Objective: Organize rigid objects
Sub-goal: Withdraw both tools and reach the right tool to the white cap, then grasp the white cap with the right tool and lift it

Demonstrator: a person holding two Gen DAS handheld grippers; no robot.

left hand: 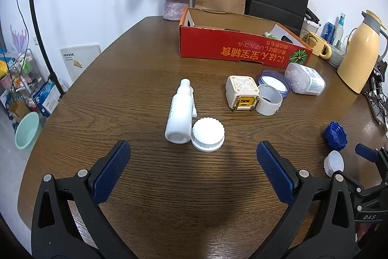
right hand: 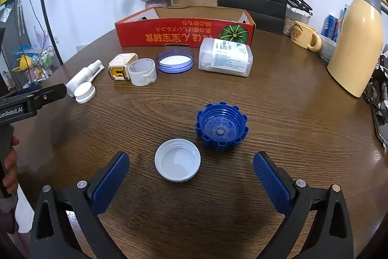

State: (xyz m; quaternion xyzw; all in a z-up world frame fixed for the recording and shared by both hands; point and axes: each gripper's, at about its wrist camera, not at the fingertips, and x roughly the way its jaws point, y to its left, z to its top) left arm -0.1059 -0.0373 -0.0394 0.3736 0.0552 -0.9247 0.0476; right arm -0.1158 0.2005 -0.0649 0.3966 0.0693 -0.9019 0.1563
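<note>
White cap (right hand: 177, 160), open side up, lies low in the centre of the right wrist view, just ahead of the right gripper (right hand: 191, 168), whose fingers stand wide apart and hold nothing. Just beside it, up and to the right, sits the blue ridged cap (right hand: 222, 126), also open side up. Both look like light, stiff plastic; the smooth worktop (right hand: 291, 113) could let them skid, so I would pinch the white cap across its ribbed rim, and the blue one across its notched wall.

In the left wrist view the left gripper (left hand: 193, 157) is likewise spread wide and empty, facing a white bottle (left hand: 180, 111) lying on its side at centre frame, touching a white ribbed lid (left hand: 207, 134). The bottle seems light and rigid but may roll; its body is the safest hold. The red cardboard box (left hand: 232, 47), upper right of centre, looks the likely place for all of them.
</note>
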